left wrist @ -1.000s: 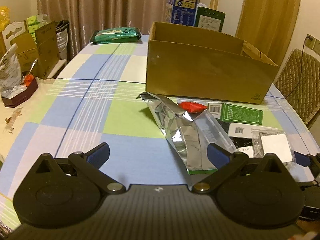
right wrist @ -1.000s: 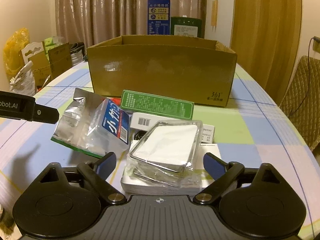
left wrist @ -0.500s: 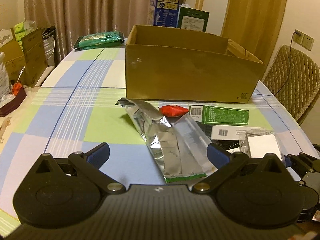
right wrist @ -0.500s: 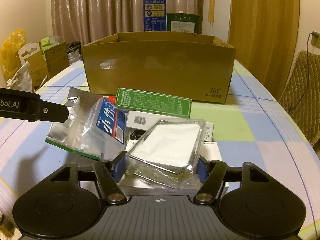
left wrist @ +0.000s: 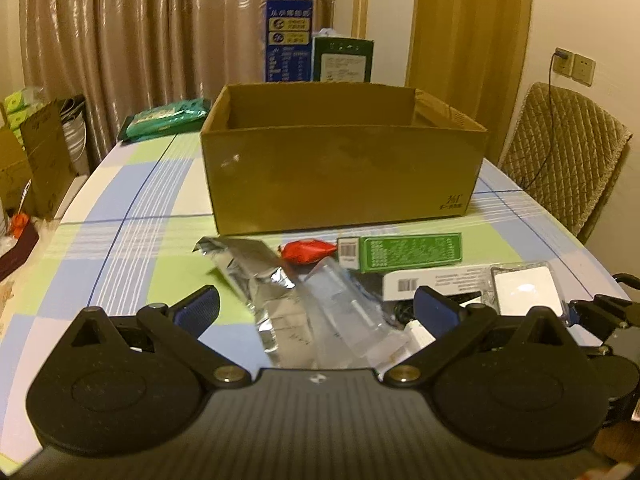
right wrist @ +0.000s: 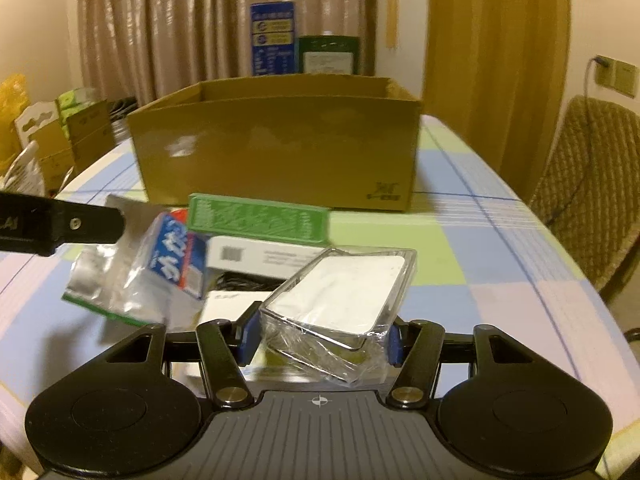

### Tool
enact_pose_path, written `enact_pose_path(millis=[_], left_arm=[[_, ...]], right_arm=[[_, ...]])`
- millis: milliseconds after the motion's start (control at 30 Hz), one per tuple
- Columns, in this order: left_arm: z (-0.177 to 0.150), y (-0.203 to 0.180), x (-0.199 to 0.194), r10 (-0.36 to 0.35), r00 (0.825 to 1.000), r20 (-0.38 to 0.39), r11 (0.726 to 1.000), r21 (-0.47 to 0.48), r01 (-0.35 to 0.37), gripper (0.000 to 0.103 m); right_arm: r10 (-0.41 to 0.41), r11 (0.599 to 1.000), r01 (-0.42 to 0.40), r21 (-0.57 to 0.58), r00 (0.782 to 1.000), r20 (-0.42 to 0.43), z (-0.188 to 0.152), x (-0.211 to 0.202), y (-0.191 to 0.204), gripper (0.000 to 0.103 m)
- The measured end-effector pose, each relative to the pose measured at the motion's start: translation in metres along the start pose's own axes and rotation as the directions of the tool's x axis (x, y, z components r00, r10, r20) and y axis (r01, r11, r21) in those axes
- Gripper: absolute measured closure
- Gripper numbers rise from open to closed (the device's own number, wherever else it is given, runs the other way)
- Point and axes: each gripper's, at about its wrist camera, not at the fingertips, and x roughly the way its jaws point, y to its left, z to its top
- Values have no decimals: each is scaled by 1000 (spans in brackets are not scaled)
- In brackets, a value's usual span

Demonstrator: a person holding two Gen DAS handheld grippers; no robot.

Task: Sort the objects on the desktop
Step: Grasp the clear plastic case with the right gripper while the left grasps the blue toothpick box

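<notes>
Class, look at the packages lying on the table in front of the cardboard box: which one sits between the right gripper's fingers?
The plastic-wrapped white pack, between the right gripper pads. The green box and foil pouch lie farther off, ungripped.

1. The right tool (right wrist: pixel 318 338) is closing, its blue pads (right wrist: pixel 249 338) against both sides of a plastic-wrapped white box (right wrist: pixel 340 300).
2. The wrapped box tilts, its far end raised.
3. Behind it lie a white carton (right wrist: pixel 264 254) and a green carton (right wrist: pixel 258 218).
4. A foil bag (right wrist: pixel 132 276) lies to the left, under the other tool's black arm (right wrist: pixel 60 226).
5. An open cardboard box (right wrist: pixel 280 144) stands farther back on the checked surface (right wrist: pixel 500 256).
</notes>
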Motion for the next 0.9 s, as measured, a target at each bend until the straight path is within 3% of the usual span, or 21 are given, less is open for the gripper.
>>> enact_pose_path(millis=[200,300,633,900], left_arm=[[2,-13,9,-24,999,-24,999,32,25,13],[1,-23,18,-30,998,-50,997,66,33,24],[-13,-43,45,-42,992,-120,990,130,57,42],[-20,-23,50,5,991,-131,994,106,9,43]], right_arm=[[-28,999,28,40,1000,-2,-1,-3,-18,48],[-30,998,30,52,1000,-3,-2,-4,-24,48],[-17,996,18,93,1000,-11,-3,-1,-33,48],[1,995,0,103,1000,-10,1,1,-27,48]])
